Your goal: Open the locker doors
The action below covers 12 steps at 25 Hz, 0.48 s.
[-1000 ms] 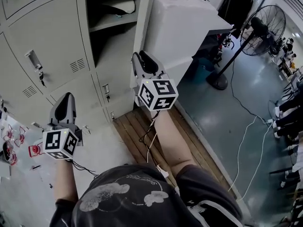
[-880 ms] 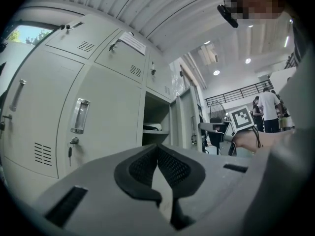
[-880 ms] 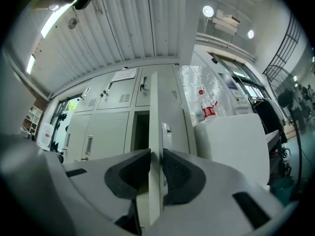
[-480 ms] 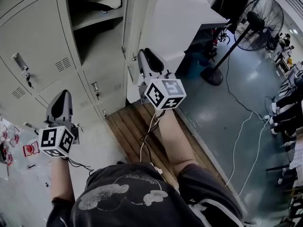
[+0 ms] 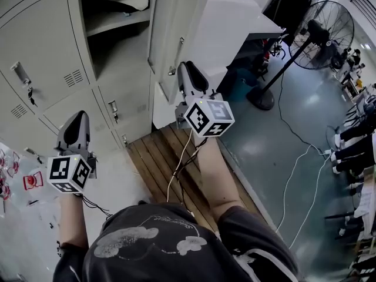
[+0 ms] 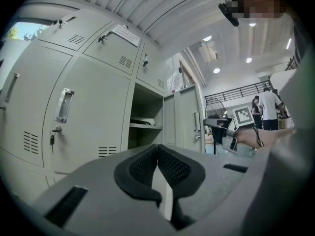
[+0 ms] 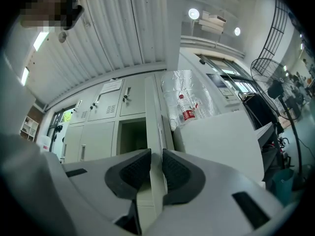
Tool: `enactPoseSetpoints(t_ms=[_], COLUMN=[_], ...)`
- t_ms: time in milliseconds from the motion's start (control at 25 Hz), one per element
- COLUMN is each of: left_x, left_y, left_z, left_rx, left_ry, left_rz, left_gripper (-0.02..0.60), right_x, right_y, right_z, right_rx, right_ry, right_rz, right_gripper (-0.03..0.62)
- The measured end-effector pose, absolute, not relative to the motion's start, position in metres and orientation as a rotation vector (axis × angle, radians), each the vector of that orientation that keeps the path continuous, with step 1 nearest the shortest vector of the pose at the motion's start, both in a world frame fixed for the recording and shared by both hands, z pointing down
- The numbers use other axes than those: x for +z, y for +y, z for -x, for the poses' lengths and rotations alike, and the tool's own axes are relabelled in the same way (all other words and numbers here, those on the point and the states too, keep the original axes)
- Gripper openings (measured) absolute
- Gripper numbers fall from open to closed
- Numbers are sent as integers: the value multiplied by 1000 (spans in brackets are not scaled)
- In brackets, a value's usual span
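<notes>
1. My right gripper (image 7: 156,167) was clenched on the free edge of the locker door (image 5: 167,22). The thin metal edge stood between the two black pads, and both pads pressed on it.
2. During the last second I pulled this door outward, towards the right side of the head view. It had swung further from its frame than a moment ago, and more of its face showed.
3. For the task I judged this door nearly done, because the open compartment (image 5: 114,46) was already plain to see. A pale thing lay on its shelf (image 5: 126,17); I could not tell what it was.
4. My left gripper (image 6: 157,151) was clenched with nothing in it, the pad tips meeting. It pointed at the closed doors (image 5: 41,51), which I had not yet opened. Those doors, and the smaller lower ones (image 5: 120,107), remained for the task.
5. Under my left gripper was a pale surface (image 5: 117,181), probably a worktop, with small red and white items at its left. Beside it lay a wooden platform (image 5: 170,157), just before the lockers.
6. Further away, a white cabinet (image 5: 235,22) stood just beside the lockers. Beyond it was a grey floor (image 5: 276,134) with a white cable (image 5: 299,175) and a standing fan (image 5: 329,25).
</notes>
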State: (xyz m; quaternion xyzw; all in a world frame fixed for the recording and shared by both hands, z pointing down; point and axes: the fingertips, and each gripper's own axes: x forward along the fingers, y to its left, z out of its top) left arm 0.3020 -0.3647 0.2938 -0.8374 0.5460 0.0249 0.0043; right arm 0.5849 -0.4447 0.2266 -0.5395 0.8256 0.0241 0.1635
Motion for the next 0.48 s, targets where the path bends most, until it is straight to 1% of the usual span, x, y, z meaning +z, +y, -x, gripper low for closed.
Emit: enactPoseSetpoints(t_ms=[160,400,480], left_x=[302,305,307], left_y=[-362,-362,-360], left_z=[-298,-278,-266], left_rx=[49,39,39], left_ry=[1759,1821,1846], left_rz=[2619,2594,2586], left_gripper=[9,9,9], right_x=[228,225,225], right_y=[-444,-437,-436], right_z=[-586,-578,-570], right_rx=[55,127,128], right_ry=[2350,2345,2342], right_rz=[1555,1561,1562], right_gripper=[91,97,141])
